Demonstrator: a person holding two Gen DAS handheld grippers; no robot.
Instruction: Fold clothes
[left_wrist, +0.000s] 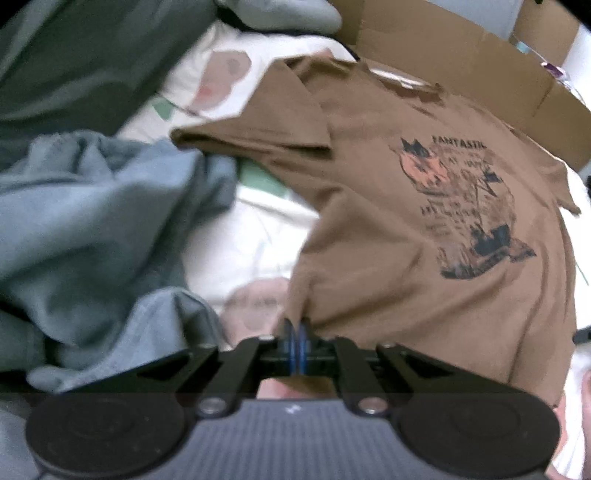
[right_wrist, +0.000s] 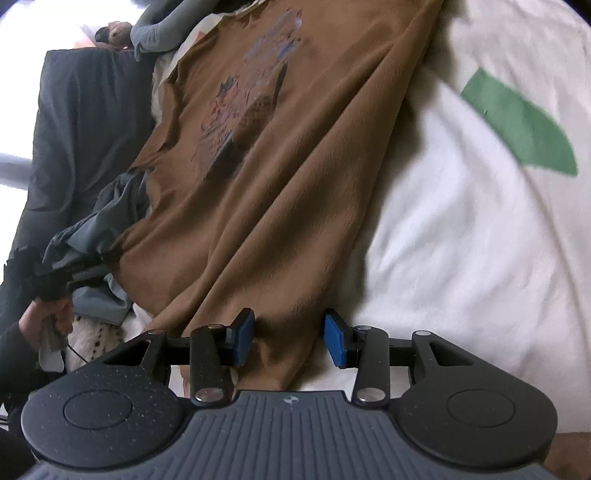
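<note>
Brown T-shirt spread print-side up on a white bedspread with green and pink patches, one sleeve already turned in over the chest, bottom hem nearest both cameras. Printed graphic on the chest, dark and orange, lettering partly legible.

Left gripper at the hem's near left corner: blue pads pressed together, a pucker of brown cloth rising right at their tips, so pinching the hem edge by the look of it (blur makes the exact bite hard to read). Right gripper at the other side of the hem: blue pads standing apart with a band of brown cloth lying between them, not pressed on it, not yet gripping.

Step in hand, judged from this: taking hold of the bottom hem at two points, ahead of carrying it up toward the collar. Next move calls for closing the right pads on the cloth, then lifting both corners together and level, keeping the hem taut so the fold lands square.

Further out: rumpled grey-blue garment just beside the shirt's left edge, touching it in the right wrist view; dark grey garment beyond; cardboard box past the collar. Person's hand at the lower left of the right wrist view, on the left gripper's handle.
</note>
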